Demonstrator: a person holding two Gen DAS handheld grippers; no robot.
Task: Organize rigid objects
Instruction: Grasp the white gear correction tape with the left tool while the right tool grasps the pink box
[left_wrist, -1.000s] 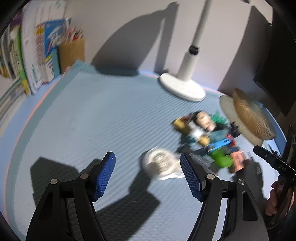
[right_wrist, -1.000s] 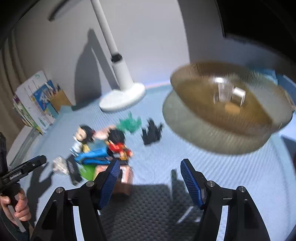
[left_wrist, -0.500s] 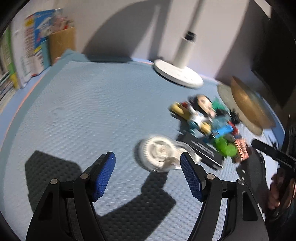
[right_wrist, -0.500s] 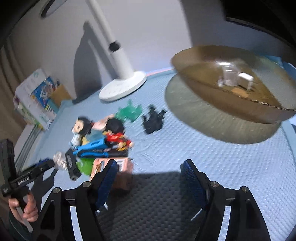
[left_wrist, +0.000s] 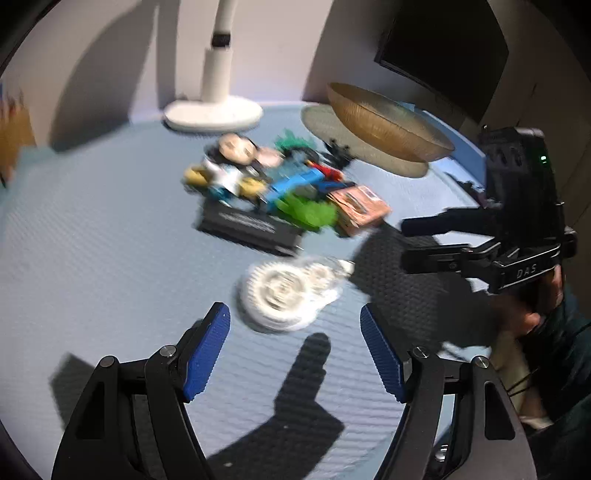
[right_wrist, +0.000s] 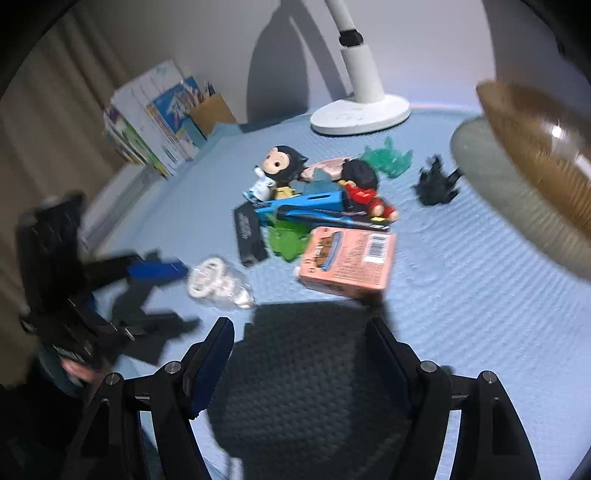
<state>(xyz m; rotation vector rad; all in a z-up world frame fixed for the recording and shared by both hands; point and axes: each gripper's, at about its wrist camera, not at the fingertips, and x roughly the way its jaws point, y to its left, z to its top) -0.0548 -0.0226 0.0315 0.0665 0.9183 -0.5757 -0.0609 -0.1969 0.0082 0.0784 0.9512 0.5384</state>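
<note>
A heap of toys lies mid-mat: a black-haired figure (right_wrist: 282, 164), a blue bar (right_wrist: 306, 208), a black box (left_wrist: 251, 227), a green toy (left_wrist: 308, 212), a pink carton (right_wrist: 351, 260) and a black figure (right_wrist: 437, 184). A clear bag of white gear-like pieces (left_wrist: 286, 293) lies just ahead of my left gripper (left_wrist: 295, 354), which is open and empty. The bag also shows in the right wrist view (right_wrist: 218, 284). My right gripper (right_wrist: 301, 360) is open and empty, short of the pink carton. A woven brown bowl (left_wrist: 384, 122) stands at the back right.
A white lamp base (right_wrist: 360, 112) stands behind the heap. Books and a cardboard holder (right_wrist: 162, 110) line the far left edge. The other gripper and hand (left_wrist: 517, 240) show at the right of the left wrist view.
My left gripper has swung right and closer to the bag and heap. My right gripper has swung left, so the bowl slid to the right edge and the carton came nearer.
</note>
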